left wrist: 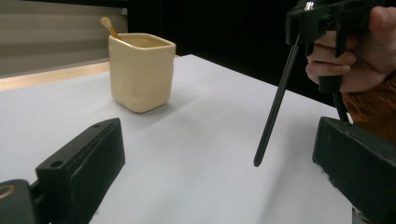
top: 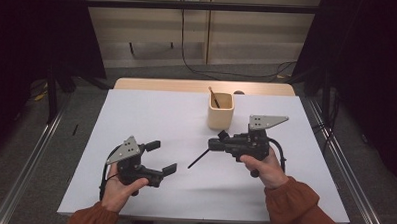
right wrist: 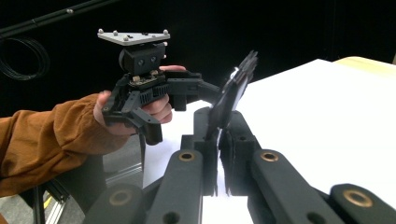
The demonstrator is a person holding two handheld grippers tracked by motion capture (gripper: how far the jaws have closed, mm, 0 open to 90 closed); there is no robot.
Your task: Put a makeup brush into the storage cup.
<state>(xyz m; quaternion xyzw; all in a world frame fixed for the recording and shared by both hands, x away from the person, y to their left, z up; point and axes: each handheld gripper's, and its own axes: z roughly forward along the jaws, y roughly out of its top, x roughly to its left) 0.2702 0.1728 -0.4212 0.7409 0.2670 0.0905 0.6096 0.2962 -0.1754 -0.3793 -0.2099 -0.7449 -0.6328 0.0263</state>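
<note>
Right hand-held gripper (top: 216, 143) was clenched on a thin black stick (top: 198, 158), held near the front-left of the beige cup (top: 220, 112). The stick's long axis slanted down and away from the cup, tip just above the white desk (top: 151, 115). Left hand-held gripper (top: 164, 157), released with jaws wide, sat farther from the cup, beyond the stick's tip. A wooden stick (top: 213, 97) stood in the cup.

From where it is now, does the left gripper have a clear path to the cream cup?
Probably yes. The left gripper is open and empty, and bare table lies between it and the cream cup. The right gripper, shut on a black stick, sits beside that path.
</note>
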